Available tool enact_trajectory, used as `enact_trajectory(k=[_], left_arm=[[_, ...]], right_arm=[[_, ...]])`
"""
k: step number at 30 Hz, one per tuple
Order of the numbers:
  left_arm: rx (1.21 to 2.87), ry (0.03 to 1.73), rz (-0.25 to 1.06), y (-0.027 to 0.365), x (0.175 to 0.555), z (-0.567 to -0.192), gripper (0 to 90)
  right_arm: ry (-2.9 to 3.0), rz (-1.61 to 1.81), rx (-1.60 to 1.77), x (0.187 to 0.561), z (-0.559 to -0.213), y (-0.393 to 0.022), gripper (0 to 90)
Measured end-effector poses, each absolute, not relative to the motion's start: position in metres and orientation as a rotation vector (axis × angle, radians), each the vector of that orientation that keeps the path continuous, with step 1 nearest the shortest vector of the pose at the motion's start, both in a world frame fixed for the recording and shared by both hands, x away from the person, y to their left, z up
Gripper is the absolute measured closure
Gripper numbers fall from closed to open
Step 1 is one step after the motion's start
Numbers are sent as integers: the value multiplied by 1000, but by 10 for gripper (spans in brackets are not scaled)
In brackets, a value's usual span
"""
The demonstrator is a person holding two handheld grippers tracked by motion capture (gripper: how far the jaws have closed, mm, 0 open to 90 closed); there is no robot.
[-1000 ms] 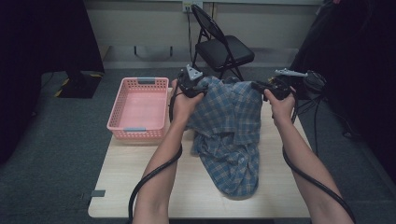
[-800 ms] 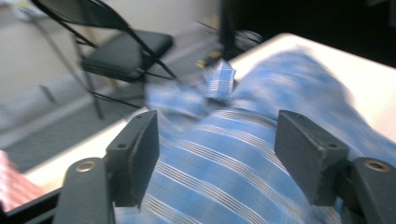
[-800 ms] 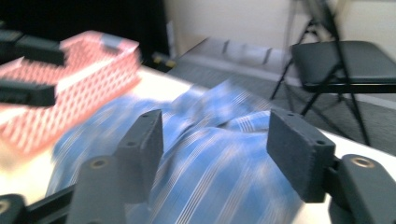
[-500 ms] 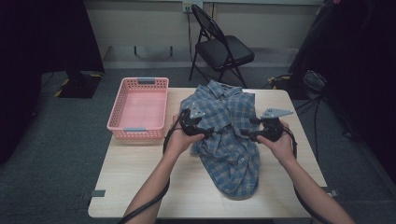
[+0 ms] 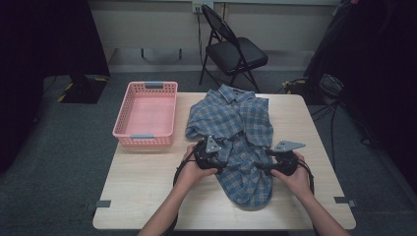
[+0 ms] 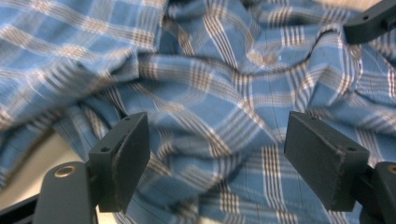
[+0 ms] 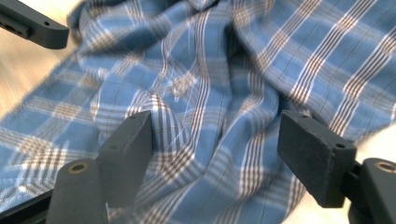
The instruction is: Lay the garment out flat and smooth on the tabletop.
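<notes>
The shirt (image 5: 236, 142) is blue plaid crossed with white and brown stripes. The basket (image 5: 145, 140) is pink with pale blue handles, the table (image 5: 142, 191) light wood, the chair (image 5: 236, 51) black.

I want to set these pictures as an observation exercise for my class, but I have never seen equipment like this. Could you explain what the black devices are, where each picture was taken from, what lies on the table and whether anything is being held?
A person sits at a wooden table holding a hand-operated tool in each hand. Each tool ends in two black jaws that can pinch things: the left gripper and the right gripper.

The high view comes from a fixed camera above, looking down on the table. The other two pictures come from small cameras riding on the grippers, looking out along their own jaws.

On the table lies a crumpled blue plaid shirt, its collar at the far edge, with an empty pink basket beside it.

Nothing is held. Both grippers' jaws have just been opening and stand wide apart, with the shirt lying beyond them, not pinched. In each gripper view the dark bar in an upper corner looks like part of the other gripper.
</notes>
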State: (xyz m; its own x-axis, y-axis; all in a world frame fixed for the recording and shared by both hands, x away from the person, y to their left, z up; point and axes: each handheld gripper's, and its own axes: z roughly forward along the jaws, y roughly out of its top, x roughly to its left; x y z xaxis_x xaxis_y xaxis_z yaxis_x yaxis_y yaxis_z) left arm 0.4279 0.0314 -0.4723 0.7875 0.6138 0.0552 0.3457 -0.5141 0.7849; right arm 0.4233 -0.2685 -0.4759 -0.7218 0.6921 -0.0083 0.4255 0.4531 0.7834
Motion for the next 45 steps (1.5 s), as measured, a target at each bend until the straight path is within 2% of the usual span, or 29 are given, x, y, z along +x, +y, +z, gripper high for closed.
enact_trajectory(k=[12, 20, 33, 41, 45], left_arm=[[2270, 671, 419, 29, 417, -492, 179], [2234, 678, 386, 32, 417, -496, 146], [2209, 675, 373, 35, 417, -499, 145], [2210, 676, 372, 35, 418, -499, 145], [2210, 677, 371, 35, 418, -499, 146]], right_arm=[[2413, 1120, 999, 419, -490, -268, 256], [2417, 1153, 1033, 419, -496, -269, 256], [2403, 1164, 1058, 418, -497, -269, 240], [2360, 1155, 1014, 416, -478, -266, 242], [2309, 1188, 975, 423, -461, -261, 301]])
